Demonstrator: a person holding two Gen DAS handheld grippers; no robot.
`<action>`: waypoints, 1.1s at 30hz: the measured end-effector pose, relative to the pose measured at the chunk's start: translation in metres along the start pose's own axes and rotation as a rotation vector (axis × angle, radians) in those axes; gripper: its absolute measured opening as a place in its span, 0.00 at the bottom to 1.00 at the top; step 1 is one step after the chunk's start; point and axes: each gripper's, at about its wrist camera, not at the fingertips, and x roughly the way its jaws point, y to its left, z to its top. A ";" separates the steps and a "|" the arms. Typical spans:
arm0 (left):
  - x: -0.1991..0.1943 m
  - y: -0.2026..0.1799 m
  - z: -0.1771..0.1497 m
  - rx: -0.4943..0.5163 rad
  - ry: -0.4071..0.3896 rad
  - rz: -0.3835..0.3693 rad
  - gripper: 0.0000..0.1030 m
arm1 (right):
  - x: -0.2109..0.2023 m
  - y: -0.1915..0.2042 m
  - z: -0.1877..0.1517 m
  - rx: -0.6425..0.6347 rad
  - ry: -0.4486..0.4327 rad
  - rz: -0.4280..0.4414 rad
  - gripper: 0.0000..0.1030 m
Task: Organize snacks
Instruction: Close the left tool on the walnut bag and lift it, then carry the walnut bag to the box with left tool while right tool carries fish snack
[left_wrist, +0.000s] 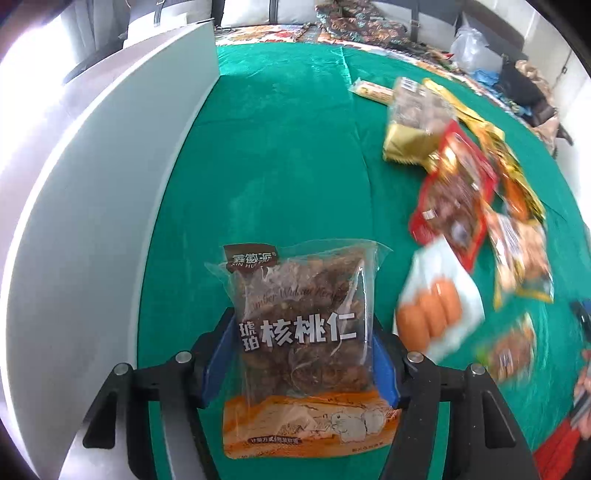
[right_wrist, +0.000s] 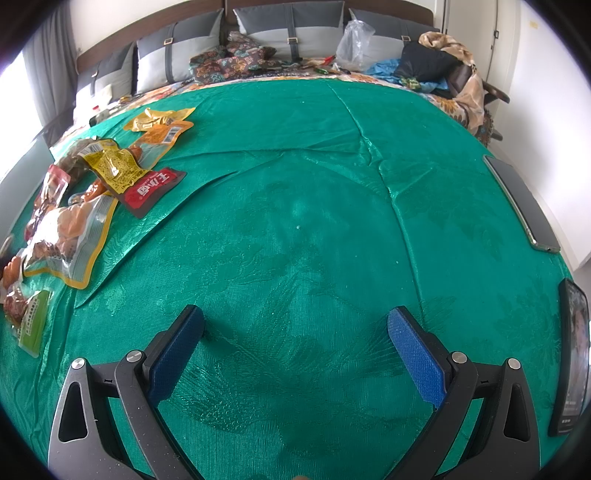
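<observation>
Left gripper (left_wrist: 304, 354) clamped on a clear walnut pack (left_wrist: 301, 332), blue pads (left_wrist: 384, 365) pressing both of its side edges, orange bottom strip nearest the camera, brown label at the far end, green cloth (left_wrist: 288, 166) beneath. Just left of the pack, a white box wall (left_wrist: 110, 206) curving along the cloth's edge. To the right, blurred: a white pack with orange sausages (left_wrist: 439, 302), then a red pack (left_wrist: 458, 199), farther a gold pack (left_wrist: 406, 142) and a pale stick pack (left_wrist: 371, 90). Right gripper (right_wrist: 295, 347) released, jaws wide apart, nothing between the pads, only bare cloth (right_wrist: 314, 229) below. Farther left in the right wrist view, the snack pile: a green-labelled pack (right_wrist: 33, 325) nearest, a clear pack with yellow border (right_wrist: 70, 236), a red-and-black pack (right_wrist: 153, 192), a yellow pack (right_wrist: 114, 166), orange packs (right_wrist: 162, 122) beyond. At the right edge, two phones (right_wrist: 572, 354), one (right_wrist: 521, 199) farther along. At the far end, grey cushions (right_wrist: 288, 33), a patterned bundle (right_wrist: 232, 59), a clear plastic bag (right_wrist: 354, 44).
</observation>
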 end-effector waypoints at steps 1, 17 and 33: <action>0.000 -0.001 -0.001 -0.008 -0.010 -0.021 0.62 | 0.000 0.000 0.001 0.007 0.002 -0.001 0.98; -0.035 0.001 -0.016 -0.055 -0.110 -0.175 0.62 | -0.013 0.302 0.008 -0.805 0.312 0.436 0.92; -0.068 0.002 -0.020 -0.081 -0.182 -0.261 0.62 | -0.009 0.247 0.062 -0.114 0.419 0.359 0.56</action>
